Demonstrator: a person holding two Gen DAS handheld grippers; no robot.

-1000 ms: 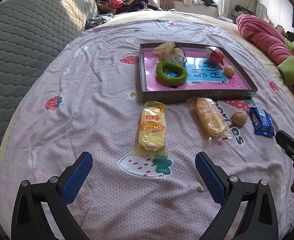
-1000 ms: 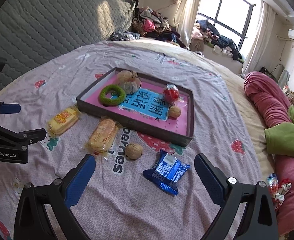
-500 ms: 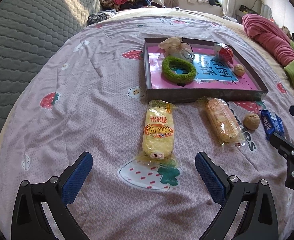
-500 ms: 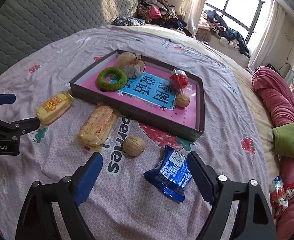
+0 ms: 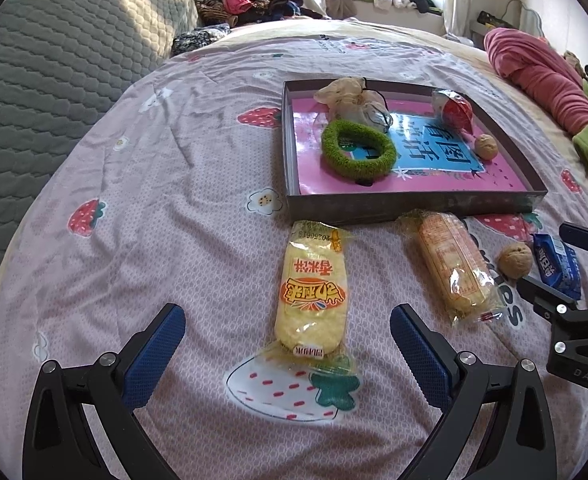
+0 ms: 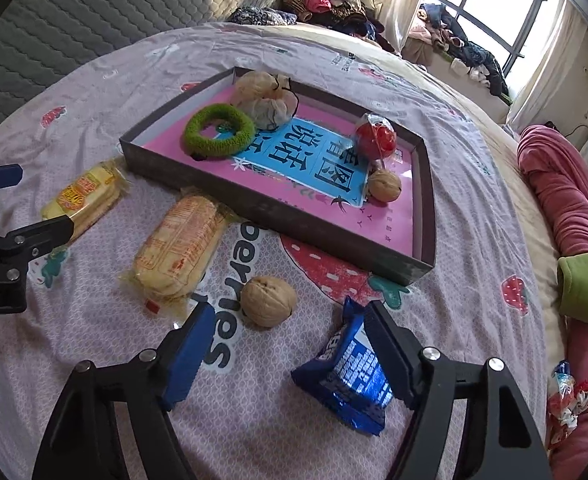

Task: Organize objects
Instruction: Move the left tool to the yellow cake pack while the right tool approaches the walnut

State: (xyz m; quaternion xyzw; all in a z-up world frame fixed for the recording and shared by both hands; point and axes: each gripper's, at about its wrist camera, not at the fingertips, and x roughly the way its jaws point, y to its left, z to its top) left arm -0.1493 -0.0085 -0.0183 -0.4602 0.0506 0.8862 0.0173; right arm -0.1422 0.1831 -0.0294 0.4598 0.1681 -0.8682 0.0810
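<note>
Blue packet (image 6: 349, 376): lower centre of the right view, beside the released right claw (image 6: 290, 354); straddle it squarely before squeezing.
Yellow snack (image 5: 311, 284): centre of the left view, ahead of the released left claw (image 5: 288, 338).
Walnut (image 6: 268, 301): just past the right claw.
Tray (image 6: 262, 204): upper middle; destination, I judge.
Left view only: the yellow snack's label.
</note>
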